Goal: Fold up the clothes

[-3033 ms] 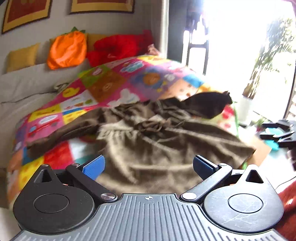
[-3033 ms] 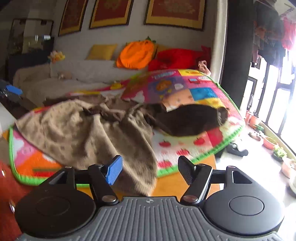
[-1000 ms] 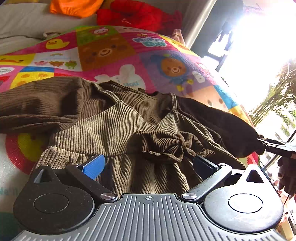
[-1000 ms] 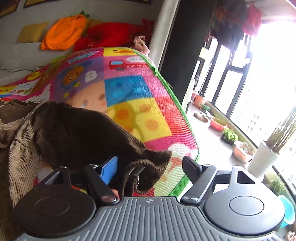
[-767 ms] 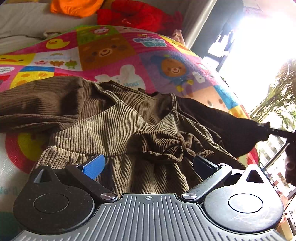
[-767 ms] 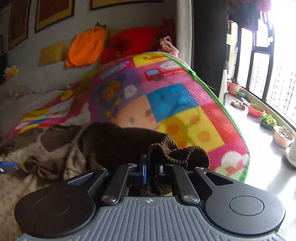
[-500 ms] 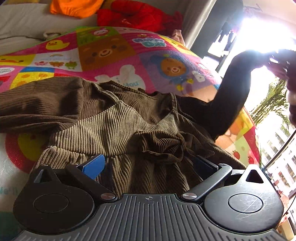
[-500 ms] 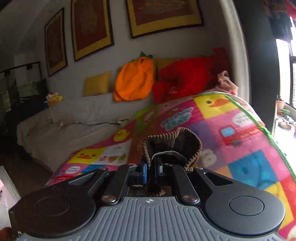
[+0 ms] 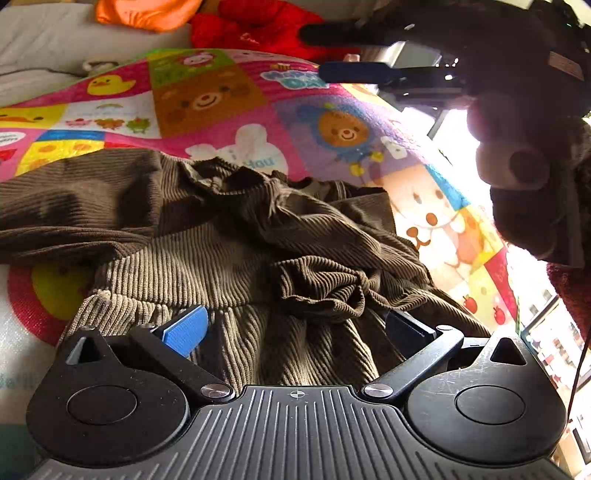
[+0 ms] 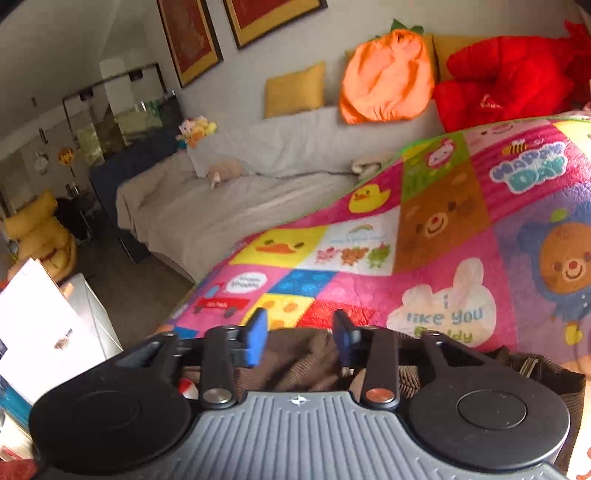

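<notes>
— Corduroy, brown, that's the garment (image 9: 236, 236): where does it lie?

— I see it rumpled on the patchwork play mat (image 9: 207, 99), which is printed with bears, ducks and a rabbit. From my left wrist camera the lighter ribbed skirt part is nearest me, and the darker bodice and a sleeve lie further up the mat, toward the bear square. A knotted bunch of cloth sits in the middle of the garment.

— And your left gripper (image 9: 295, 328)?

— Its jaws are spread wide, the blue pad on one side and the dark pad on the other, with nothing between them. It hangs low over the skirt part; I cannot tell whether the tips touch the cloth.

— The right one?

— My right gripper (image 10: 298, 338) has its jaws parted too, with nothing pinched. Through its own camera, dark brown cloth lies just below the fingertips, at the mat's near edge. From the left camera I see it above the garment's far side, held by a hand (image 9: 524, 140).

— What lies beyond the mat?

— A grey sofa (image 10: 258, 184) carrying an orange pumpkin cushion (image 10: 386, 77), a red padded jacket (image 10: 506, 85) and a mustard pillow (image 10: 295, 90). Framed pictures (image 10: 229, 26) hang on the wall above the sofa.
</notes>
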